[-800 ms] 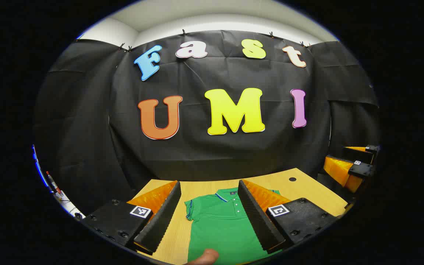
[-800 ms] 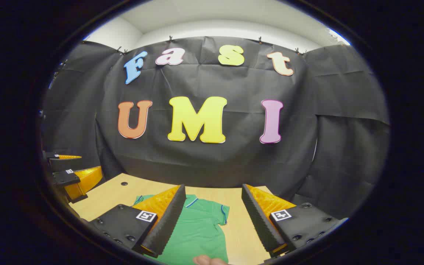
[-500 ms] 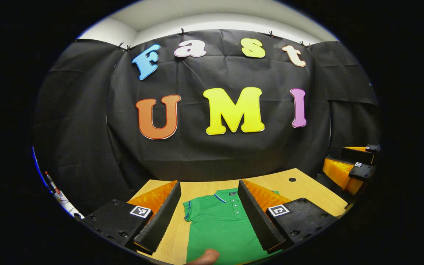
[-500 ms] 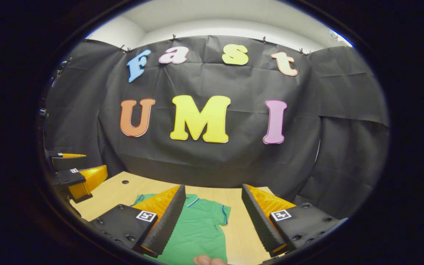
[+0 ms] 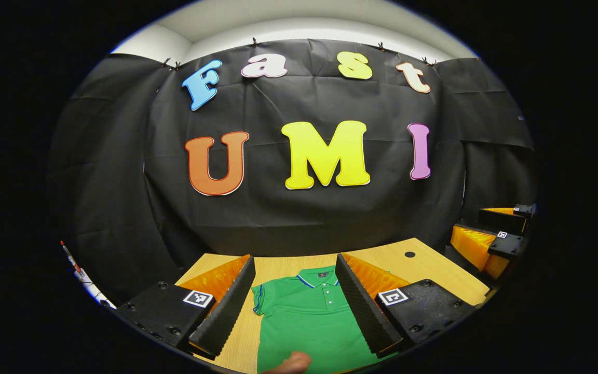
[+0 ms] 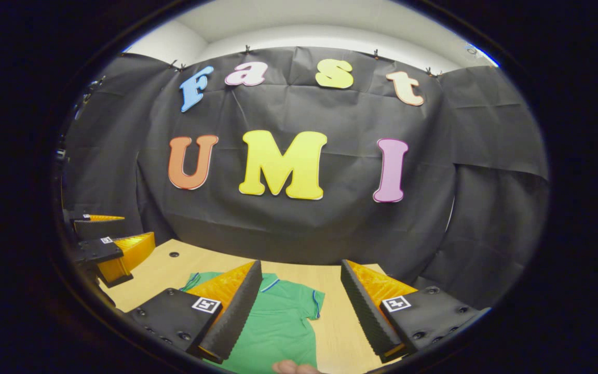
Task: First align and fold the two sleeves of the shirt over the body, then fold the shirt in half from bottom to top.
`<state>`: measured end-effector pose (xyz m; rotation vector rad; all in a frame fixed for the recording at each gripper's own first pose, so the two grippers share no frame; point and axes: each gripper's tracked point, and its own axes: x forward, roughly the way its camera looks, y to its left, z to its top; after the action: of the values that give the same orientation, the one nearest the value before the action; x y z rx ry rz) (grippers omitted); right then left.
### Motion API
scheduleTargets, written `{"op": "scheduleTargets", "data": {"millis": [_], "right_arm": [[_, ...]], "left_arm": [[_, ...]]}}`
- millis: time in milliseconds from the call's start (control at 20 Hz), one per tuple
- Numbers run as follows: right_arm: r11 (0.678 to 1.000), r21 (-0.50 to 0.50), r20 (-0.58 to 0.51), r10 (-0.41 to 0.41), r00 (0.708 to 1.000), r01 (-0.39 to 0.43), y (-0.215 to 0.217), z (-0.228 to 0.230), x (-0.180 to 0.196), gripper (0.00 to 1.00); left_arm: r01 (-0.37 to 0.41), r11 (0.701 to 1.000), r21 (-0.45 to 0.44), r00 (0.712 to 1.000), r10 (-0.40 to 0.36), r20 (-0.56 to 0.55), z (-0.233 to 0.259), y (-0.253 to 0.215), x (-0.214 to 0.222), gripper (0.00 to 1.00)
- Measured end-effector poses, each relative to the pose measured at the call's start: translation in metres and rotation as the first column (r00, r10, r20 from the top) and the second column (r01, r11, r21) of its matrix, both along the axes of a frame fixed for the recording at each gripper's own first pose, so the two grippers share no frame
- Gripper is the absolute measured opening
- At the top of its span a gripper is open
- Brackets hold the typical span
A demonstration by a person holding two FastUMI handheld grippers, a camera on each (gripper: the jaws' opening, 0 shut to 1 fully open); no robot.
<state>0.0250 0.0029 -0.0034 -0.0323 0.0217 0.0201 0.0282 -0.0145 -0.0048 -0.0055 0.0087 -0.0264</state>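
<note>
A green polo shirt [image 5: 304, 317] lies flat and face up on the wooden table [image 5: 434, 270], collar toward the booth wall. In the left gripper view its short sleeve [image 5: 257, 300] sticks out sideways. My left gripper [image 5: 295, 262] hovers open above the shirt's chest, nothing between its fingers [image 5: 226, 306]. My right gripper [image 6: 301, 264] is open too, above the shirt [image 6: 278, 324] near its other sleeve [image 6: 317, 304]. Each gripper also shows in the other's view: the right gripper [image 5: 488, 231] at the table's right edge, the left gripper [image 6: 107, 236] at its left edge.
A small round hole [image 5: 409, 254] sits in the tabletop near the far corner, and the same hole [image 6: 174, 254] shows in the right gripper view. A fingertip of the holding hand [image 5: 291, 361] pokes in at the bottom. Black cloth walls close the booth behind the table.
Both views have drifted slightly, and the shirt sits a little further left in the left gripper view. Both grippers stay open above the shirt.
</note>
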Motion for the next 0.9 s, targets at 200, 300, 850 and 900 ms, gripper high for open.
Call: {"op": "scheduleTargets", "data": {"millis": [200,300,850,900], "right_arm": [[1.000,-0.004,-0.039,-0.008,0.999,0.008,-0.005,-0.016,0.010,0.96],[1.000,0.014,-0.077,-0.016,0.997,0.017,-0.009,-0.030,0.018,0.94],[0.999,-0.022,-0.302,-0.046,0.952,0.042,-0.046,-0.135,0.099,0.94],[0.999,-0.021,-0.324,-0.045,0.945,0.040,-0.050,-0.145,0.109,0.94]], "left_arm": [[-0.006,1.000,-0.015,1.000,0.006,-0.004,-0.002,-0.003,0.004,0.99],[-0.008,1.000,-0.024,1.000,0.008,-0.004,-0.002,-0.004,0.004,0.94],[-0.032,0.999,-0.017,0.999,0.032,-0.036,-0.008,-0.017,0.008,0.99],[-0.038,0.999,-0.021,0.998,0.037,-0.044,-0.010,-0.019,0.010,0.99]]}}
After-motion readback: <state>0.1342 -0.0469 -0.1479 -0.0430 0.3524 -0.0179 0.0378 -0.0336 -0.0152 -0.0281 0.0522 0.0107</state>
